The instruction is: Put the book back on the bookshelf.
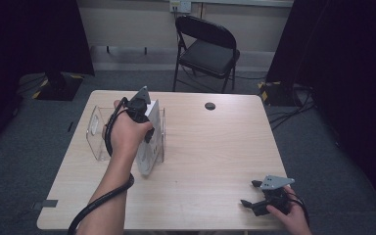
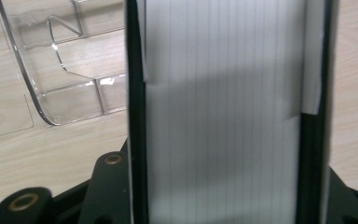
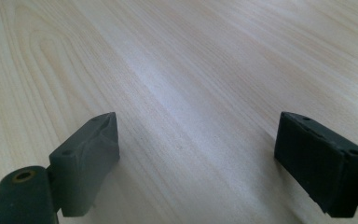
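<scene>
A pale wooden table (image 1: 210, 161) stands on grey carpet, with a black folding chair (image 1: 206, 49) beyond its far edge and dark curtains to either side.

The left gripper (image 1: 144, 110) is clamped across a thick white book (image 2: 223, 116): in the left gripper view its jaws press on both dark covers, and the page edges run straight away from the camera between them. In the high view the book stands on edge near the table's far left corner, its long axis running from the far edge toward the near edge, and its lower end reaches the table at about the middle of the left half. It sits just beside, possibly within, a clear plastic holder (image 1: 97, 132) whose curved wall shows to the left of the book in the left gripper view (whether the book touches a divider I cannot tell). So the holder lies directly left of the held book, and any seating of it turns on keeping the spine parallel to those clear walls.

The right gripper (image 1: 250, 193) rests near the near right corner, jaws standing wide apart over bare wood, well away from the book; the left hand is plainly the nearer one.
</scene>
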{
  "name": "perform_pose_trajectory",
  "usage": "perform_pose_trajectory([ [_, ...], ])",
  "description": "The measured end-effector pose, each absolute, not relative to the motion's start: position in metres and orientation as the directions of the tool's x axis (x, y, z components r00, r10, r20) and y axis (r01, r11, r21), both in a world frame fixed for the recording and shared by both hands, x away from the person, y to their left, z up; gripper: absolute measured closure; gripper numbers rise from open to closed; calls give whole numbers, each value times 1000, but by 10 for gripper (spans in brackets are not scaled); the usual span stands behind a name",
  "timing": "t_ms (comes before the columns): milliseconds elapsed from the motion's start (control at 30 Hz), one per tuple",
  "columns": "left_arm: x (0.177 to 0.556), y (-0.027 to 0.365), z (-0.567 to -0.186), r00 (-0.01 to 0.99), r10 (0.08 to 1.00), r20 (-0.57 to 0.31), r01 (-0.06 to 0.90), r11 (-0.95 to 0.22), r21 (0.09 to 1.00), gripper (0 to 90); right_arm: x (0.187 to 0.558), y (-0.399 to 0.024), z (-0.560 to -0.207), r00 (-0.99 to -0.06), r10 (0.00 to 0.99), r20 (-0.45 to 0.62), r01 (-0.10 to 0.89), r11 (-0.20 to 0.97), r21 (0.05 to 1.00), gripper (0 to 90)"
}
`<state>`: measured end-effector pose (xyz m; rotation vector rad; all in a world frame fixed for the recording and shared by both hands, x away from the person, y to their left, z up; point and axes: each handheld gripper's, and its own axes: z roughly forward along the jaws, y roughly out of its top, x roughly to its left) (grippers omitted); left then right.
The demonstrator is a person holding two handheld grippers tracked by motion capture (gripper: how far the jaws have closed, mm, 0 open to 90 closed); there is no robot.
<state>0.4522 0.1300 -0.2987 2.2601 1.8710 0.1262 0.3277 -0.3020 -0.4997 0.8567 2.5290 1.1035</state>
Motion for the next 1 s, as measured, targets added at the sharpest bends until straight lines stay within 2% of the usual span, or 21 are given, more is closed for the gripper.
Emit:
perform_pose_trajectory([
  [1000, 469, 126, -303, 153, 987, -44, 967, -141, 212, 531, 327, -302, -500, -794, 608, 7, 418, 537, 733, 132],
])
